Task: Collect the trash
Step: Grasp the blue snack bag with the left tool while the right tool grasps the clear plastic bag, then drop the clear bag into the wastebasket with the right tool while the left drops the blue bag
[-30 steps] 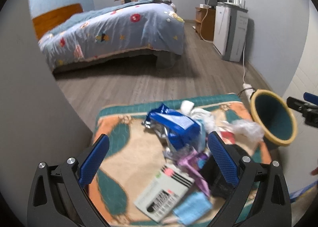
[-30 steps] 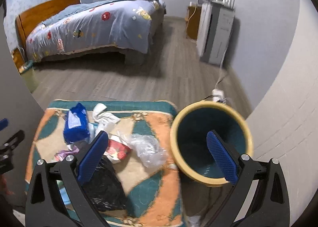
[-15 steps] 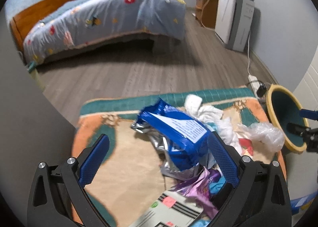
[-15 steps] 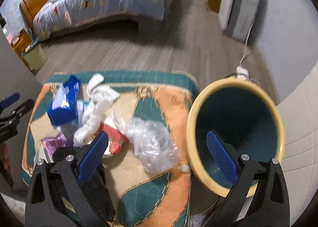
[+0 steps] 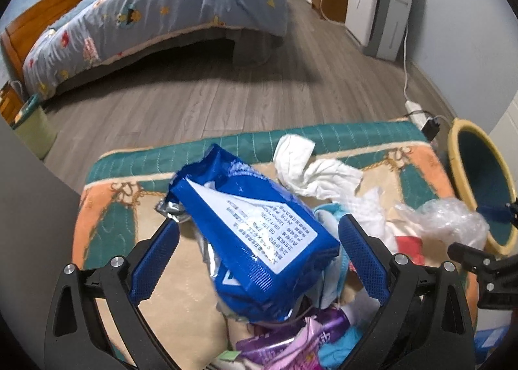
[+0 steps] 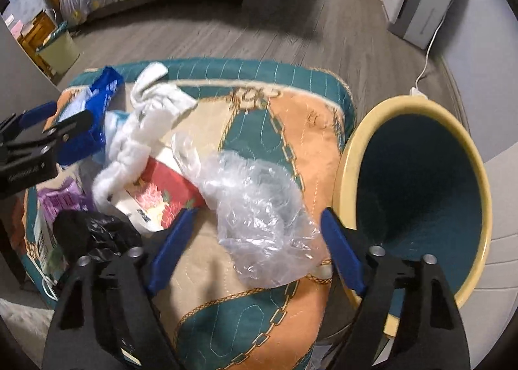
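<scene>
The trash lies heaped on a quilted mat [image 6: 259,315] on the floor; the blue wrapper [image 5: 255,237] sits on top at the left of the pile, with crumpled white tissue [image 6: 145,130] beside it, a clear plastic bag [image 6: 259,205] toward the right edge, a red printed packet [image 6: 165,188] between them, and a black bag [image 6: 97,234] and purple wrapper [image 5: 291,337] at the near side; the yellow-rimmed bin [image 6: 417,198] stands just beside the mat's right edge, its mouth tipped toward the pile, probably so pieces can be dropped straight in.

The left hand-held gripper [image 5: 255,260] is spread wide with the blue wrapper between its fingers [image 5: 359,260], not yet pinched, likely lined up for a grab; the right hand-held gripper [image 6: 252,250] is likewise spread, straddling the clear plastic bag with nothing gripped, so each hand seems to take the item nearest it.

Compared with a second ago, both grippers have come lower and closer to the pile; the blue wrapper now fills the left view, where earlier it sat further ahead; the right one has shifted from facing the bin to framing the clear bag; nothing has yet gone into the bin as far as its visible inside shows.
</scene>
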Demonstrator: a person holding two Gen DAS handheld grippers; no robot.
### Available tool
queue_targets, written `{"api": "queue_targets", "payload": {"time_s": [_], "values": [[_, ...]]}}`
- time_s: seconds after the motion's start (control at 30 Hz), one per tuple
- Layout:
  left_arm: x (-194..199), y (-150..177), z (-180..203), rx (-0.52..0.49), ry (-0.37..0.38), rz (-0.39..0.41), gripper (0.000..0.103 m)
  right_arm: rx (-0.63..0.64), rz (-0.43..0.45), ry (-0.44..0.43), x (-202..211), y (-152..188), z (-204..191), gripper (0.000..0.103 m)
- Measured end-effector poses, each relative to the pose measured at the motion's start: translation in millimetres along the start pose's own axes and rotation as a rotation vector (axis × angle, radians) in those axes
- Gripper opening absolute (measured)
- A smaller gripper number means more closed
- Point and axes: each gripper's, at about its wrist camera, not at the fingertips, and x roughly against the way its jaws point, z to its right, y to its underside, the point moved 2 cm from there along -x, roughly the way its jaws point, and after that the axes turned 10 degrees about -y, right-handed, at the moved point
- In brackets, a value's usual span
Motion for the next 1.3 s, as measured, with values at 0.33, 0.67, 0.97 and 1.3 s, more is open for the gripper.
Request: {"api": "queue_targets", "payload": {"time_s": [0.33,0.67,0.97,1.3], "values": [[-2.0,9.5,2.6,-0.067,-0.003,-0.040,0.074,-0.008,-0.033,-0.035,1.7,1.1,-4.5,0.030],[33.6,7.9,-14.8,-0.044,0.010,0.037,0.063,-0.008,0.072,-0.039,50.3,-6.7,-3.6,0.027],[96.3,-15.2,9.6,-0.128,-0.012,0.247,0.063,-0.059,0.223,-0.037,109.5,-10.4,13.0,0.027],[139.3,-30.6,82.0,-0.237,0.178,0.395,0.063,-0.176,0.335,0.072,165.0,-3.4,96.6,0.027]]}}
